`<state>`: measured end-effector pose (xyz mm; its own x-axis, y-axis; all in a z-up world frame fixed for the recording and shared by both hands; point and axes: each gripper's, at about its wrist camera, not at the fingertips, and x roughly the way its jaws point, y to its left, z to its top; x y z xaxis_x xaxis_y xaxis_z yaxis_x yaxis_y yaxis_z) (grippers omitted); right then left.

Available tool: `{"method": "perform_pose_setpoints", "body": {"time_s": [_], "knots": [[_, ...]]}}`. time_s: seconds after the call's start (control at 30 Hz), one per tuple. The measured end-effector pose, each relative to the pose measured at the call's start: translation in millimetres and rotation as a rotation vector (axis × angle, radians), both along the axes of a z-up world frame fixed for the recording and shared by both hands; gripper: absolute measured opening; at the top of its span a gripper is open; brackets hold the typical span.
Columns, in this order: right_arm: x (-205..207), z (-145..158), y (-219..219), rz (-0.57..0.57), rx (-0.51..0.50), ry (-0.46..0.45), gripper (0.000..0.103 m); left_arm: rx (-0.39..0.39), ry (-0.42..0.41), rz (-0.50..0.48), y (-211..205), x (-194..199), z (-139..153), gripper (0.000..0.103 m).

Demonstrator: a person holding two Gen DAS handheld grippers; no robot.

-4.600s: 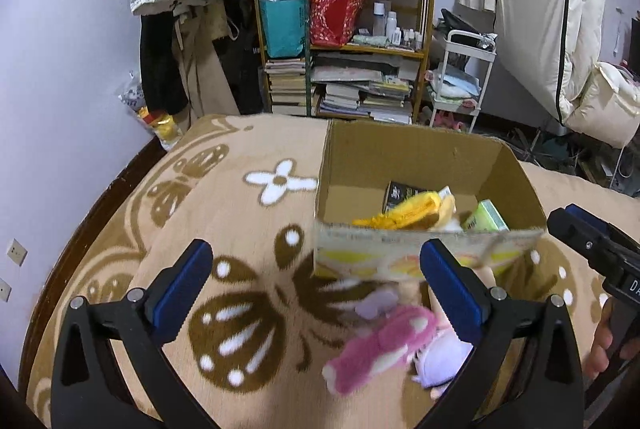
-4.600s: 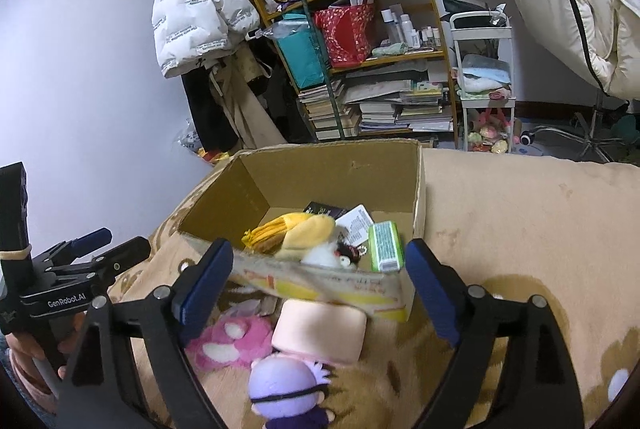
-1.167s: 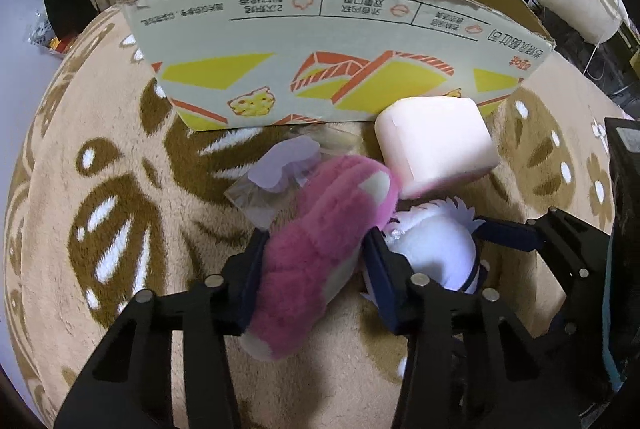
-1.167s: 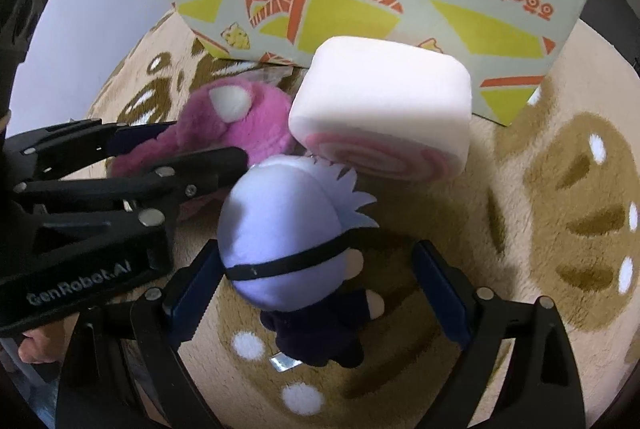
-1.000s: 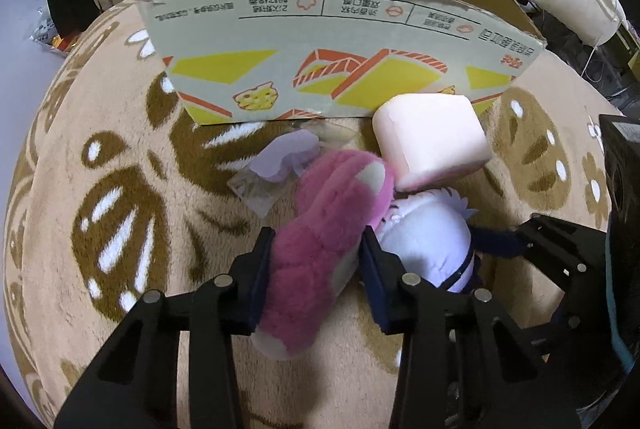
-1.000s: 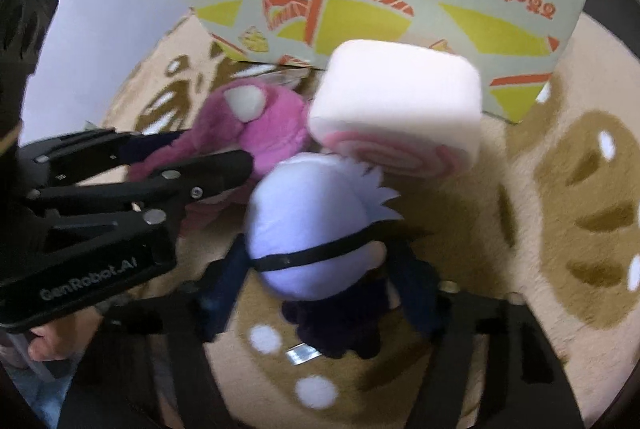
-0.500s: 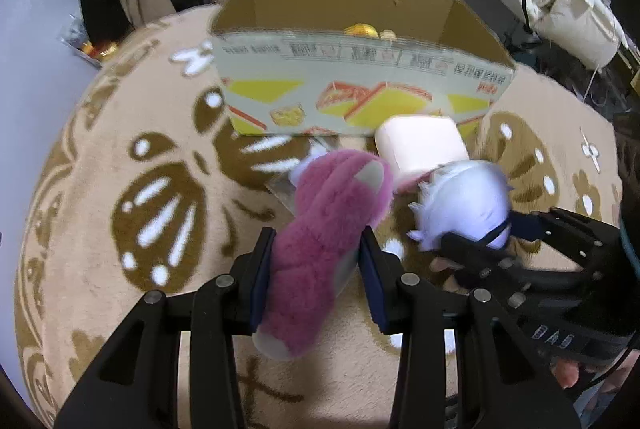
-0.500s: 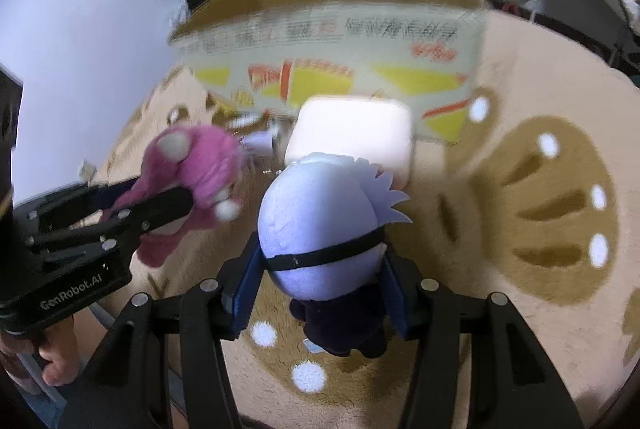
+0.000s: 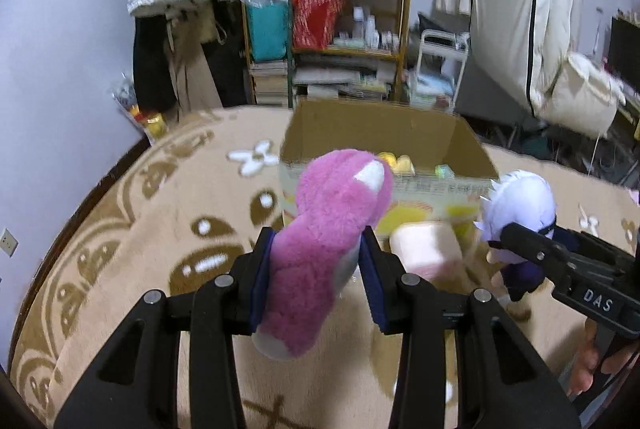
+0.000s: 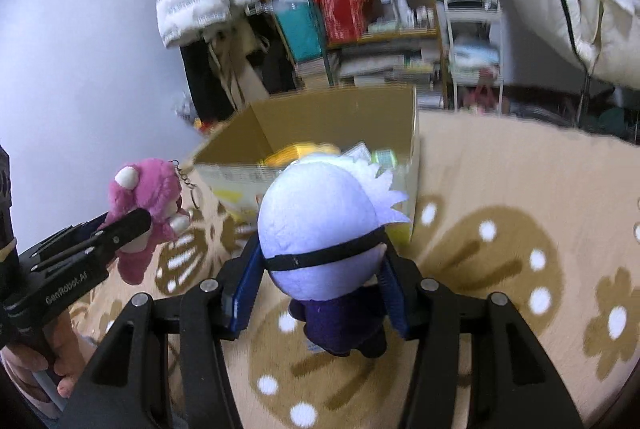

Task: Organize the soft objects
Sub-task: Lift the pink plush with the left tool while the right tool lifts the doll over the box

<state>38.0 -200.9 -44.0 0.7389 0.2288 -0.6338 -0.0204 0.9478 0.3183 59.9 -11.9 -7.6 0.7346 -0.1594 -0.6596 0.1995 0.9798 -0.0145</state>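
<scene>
Left gripper (image 9: 316, 265) pinched a fuzzy pink plush bear (image 9: 324, 249), right gripper (image 10: 316, 281) a white-haired, purple-bodied doll (image 10: 324, 241) — both apparently aloft before the open cardboard box (image 9: 372, 127). Clear its near wall first — then release.

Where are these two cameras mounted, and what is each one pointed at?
Left wrist: sits on the left tongs, facing the box; shows its fingers gripping the pink plush.
Right wrist: sits on the right tongs, facing the same box; shows its fingers gripping the white-haired doll.
Shared: both show the box, both toys, the shelf.
</scene>
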Motion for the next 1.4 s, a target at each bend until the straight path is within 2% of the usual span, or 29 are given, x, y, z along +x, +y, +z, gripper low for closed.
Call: {"method": "perform_pose_setpoints", "body": {"time_s": [0.2, 0.33, 0.8, 1.03, 1.2, 1.4], "knots": [[-8.5, 23.8, 0.9, -0.022, -0.037, -0.114, 0.057, -0.035, -0.073, 0.025, 5.8, 10.3, 15.9, 0.039], [-8.5, 36.5, -3.4, -0.038, -0.036, -0.178, 0.057, -0.025, -0.124, 0.031, 7.5, 18.6, 23.9, 0.039], [25.3, 49.0, -14.7, -0.068, -0.044, -0.254, 0.057, -0.012, -0.223, 0.02, -0.8, 53.6, 42.0, 0.04], [44.8, 46.6, -12.7, -0.047, -0.058, -0.258, 0.057, -0.01, -0.233, 0.015, -6.4, 71.7, 39.2, 0.04], [55.3, 41.3, -13.5, -0.039, -0.058, -0.25, 0.057, 0.01, -0.193, 0.014, -13.1, 89.6, 31.2, 0.04], [65.5, 35.3, -16.2, -0.034, -0.038, -0.238, 0.057, -0.014, -0.171, 0.011, -11.7, 102.6, 26.3, 0.04]]}}
